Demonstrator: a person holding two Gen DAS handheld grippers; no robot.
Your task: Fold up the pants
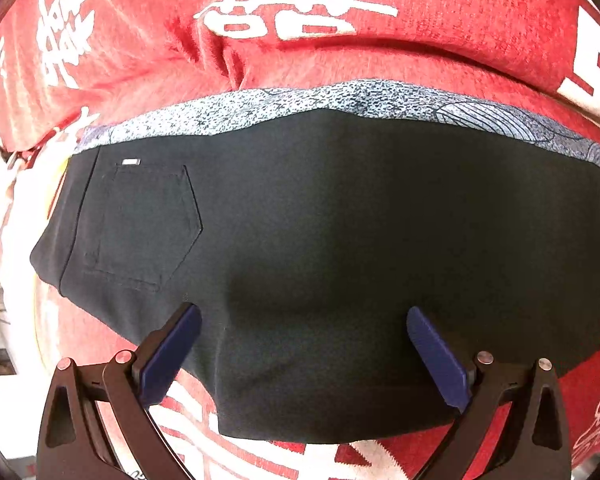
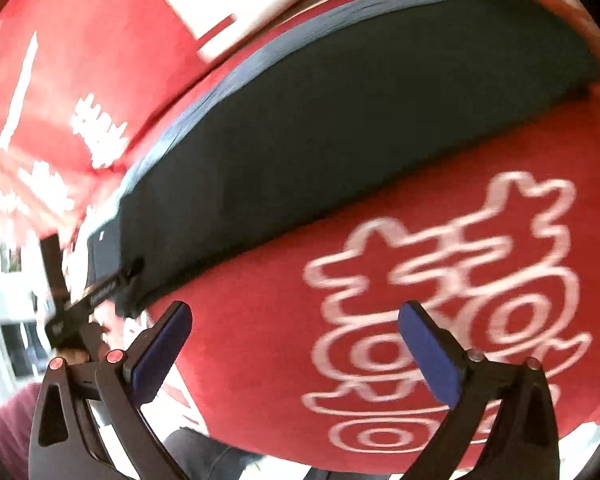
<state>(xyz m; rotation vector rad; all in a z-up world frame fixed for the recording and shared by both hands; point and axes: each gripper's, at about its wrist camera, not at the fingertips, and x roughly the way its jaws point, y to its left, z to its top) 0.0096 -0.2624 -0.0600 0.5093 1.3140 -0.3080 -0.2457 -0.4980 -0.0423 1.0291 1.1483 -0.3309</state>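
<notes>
Dark pants (image 1: 320,248) lie folded flat on a red blanket with white characters (image 1: 420,4). A back pocket (image 1: 148,224) shows at the left, near the waistband. My left gripper (image 1: 304,320) is open, its blue pads (image 1: 168,356) spread just above the near part of the pants, holding nothing. In the right wrist view the pants (image 2: 300,152) lie as a long dark slab running up to the right. My right gripper (image 2: 296,320) is open and empty over the red blanket (image 2: 260,360), short of the pants' near edge. The left gripper's body (image 2: 100,292) shows at the pants' left end.
A grey speckled patterned cloth (image 1: 340,100) sticks out from under the far edge of the pants. The blanket has wrinkles at the far left (image 1: 204,52). A bright white area (image 1: 4,360) lies beyond the blanket's left edge. The right wrist view is motion-blurred.
</notes>
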